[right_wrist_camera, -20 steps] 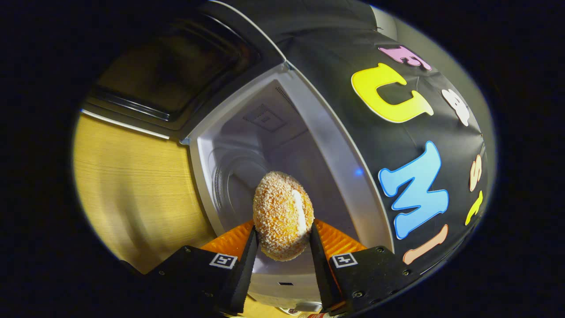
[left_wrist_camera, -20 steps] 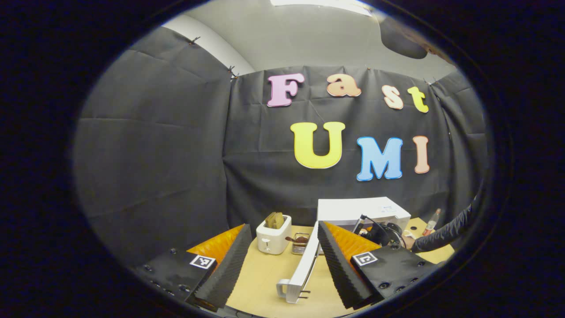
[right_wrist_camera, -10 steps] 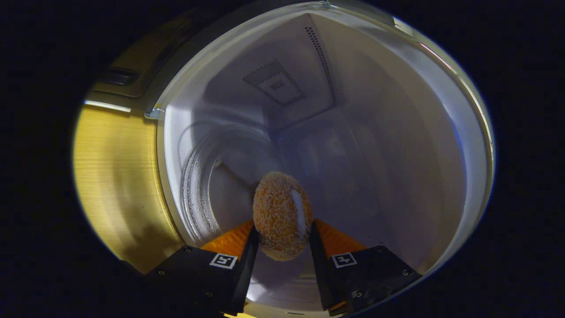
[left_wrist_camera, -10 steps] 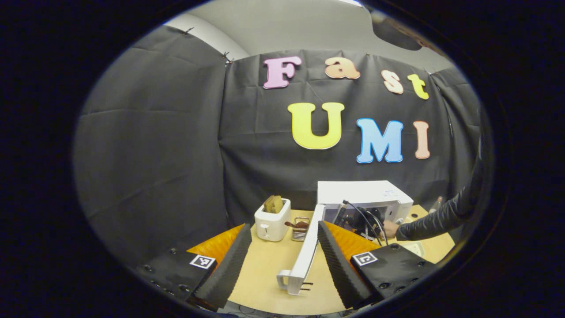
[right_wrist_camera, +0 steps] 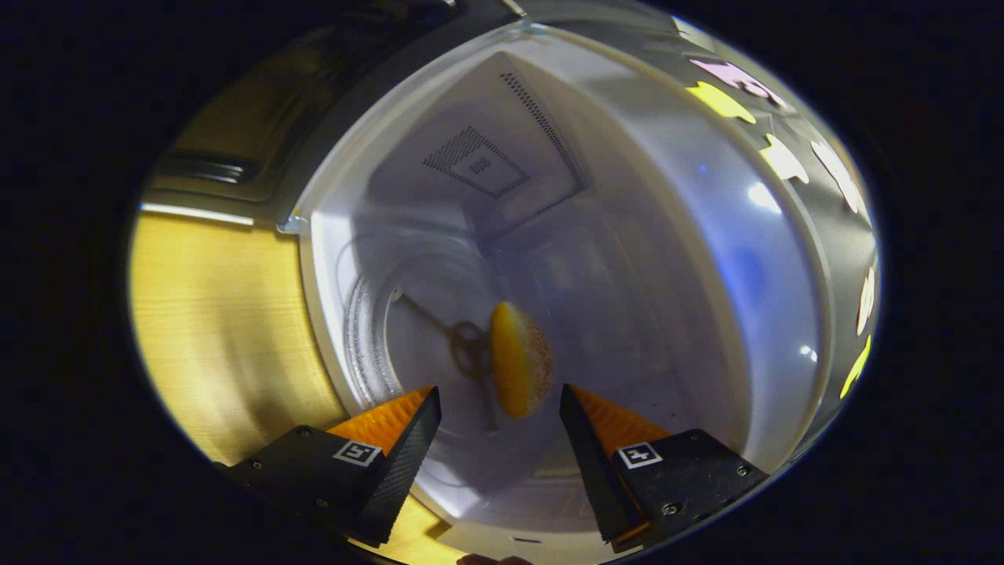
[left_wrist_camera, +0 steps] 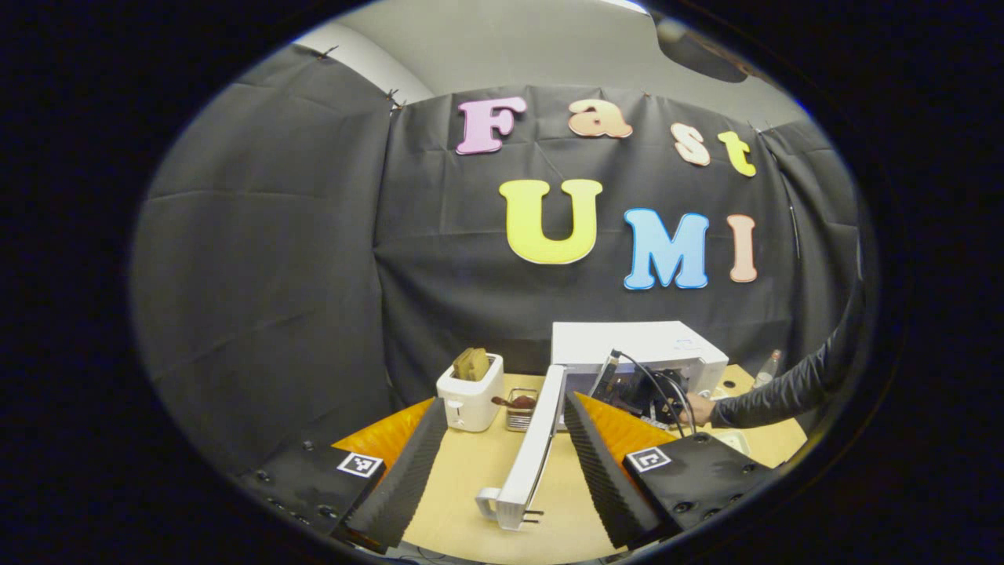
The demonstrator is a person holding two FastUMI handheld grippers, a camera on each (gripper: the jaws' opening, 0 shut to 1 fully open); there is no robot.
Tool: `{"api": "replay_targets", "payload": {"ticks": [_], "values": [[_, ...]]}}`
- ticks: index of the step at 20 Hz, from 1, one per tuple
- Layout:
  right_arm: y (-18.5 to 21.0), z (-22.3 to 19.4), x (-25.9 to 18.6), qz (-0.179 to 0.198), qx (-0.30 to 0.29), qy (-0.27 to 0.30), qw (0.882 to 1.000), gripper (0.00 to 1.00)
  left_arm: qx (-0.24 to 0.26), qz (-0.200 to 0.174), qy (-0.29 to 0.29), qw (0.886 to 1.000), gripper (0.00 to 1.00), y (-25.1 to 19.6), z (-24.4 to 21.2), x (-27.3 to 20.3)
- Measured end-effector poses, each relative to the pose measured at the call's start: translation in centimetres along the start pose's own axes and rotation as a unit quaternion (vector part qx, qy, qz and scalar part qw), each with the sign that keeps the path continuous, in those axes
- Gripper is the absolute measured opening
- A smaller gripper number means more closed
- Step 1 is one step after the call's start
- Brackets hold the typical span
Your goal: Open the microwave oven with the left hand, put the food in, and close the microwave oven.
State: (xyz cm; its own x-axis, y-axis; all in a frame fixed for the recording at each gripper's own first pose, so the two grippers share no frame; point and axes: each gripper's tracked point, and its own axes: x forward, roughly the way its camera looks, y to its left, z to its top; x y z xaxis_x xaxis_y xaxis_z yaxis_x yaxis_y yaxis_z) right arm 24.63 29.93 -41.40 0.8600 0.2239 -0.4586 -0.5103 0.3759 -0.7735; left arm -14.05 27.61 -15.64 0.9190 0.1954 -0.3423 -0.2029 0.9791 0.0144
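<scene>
The right hand-held gripper has its fingers spread apart, reaching into the microwave oven; the crumbed bun sits just ahead between them, untouched; the left hand-held gripper gapes open, with the oven door edge-on ahead between its fingers over the worktop.

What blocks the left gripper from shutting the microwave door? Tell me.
The right gripper and the hand holding it reach into the microwave opening, across the door's swing. The left gripper has bare table before it.
</scene>
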Motion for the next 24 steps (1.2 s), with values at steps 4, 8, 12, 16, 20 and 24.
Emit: {"api": "replay_targets", "payload": {"ticks": [4, 8, 12, 16, 20, 24], "values": [[-0.2, -0.1, -5.4, 0.023, 0.06, -0.025, 0.998, 0.94, -0.004, -0.034, -0.015, 0.999, 0.97, -2.8, 0.7, 1.6], [-2.3, -1.1, -12.0, 0.011, 0.154, -0.046, 0.987, 0.94, -0.007, -0.091, -0.033, 0.995, 0.98, -6.9, 1.7, 3.9], [-6.5, -2.8, -19.8, -0.043, 0.253, -0.06, 0.965, 0.94, -0.006, -0.143, -0.049, 0.988, 0.99, -11.2, 2.4, 6.2], [-10.1, -5.0, -26.5, -0.097, 0.357, -0.06, 0.927, 0.94, -0.007, -0.191, -0.061, 0.98, 0.98, -14.5, 3.0, 7.8], [-13.2, -5.9, -32.6, -0.146, 0.448, -0.076, 0.879, 0.93, -0.001, -0.225, -0.074, 0.971, 0.96, -16.6, 3.9, 7.9], [-16.5, -6.1, -37.0, -0.203, 0.501, -0.1, 0.835, 0.96, 0.017, -0.235, -0.104, 0.966, 0.98, -17.1, 4.9, 6.7]]}}
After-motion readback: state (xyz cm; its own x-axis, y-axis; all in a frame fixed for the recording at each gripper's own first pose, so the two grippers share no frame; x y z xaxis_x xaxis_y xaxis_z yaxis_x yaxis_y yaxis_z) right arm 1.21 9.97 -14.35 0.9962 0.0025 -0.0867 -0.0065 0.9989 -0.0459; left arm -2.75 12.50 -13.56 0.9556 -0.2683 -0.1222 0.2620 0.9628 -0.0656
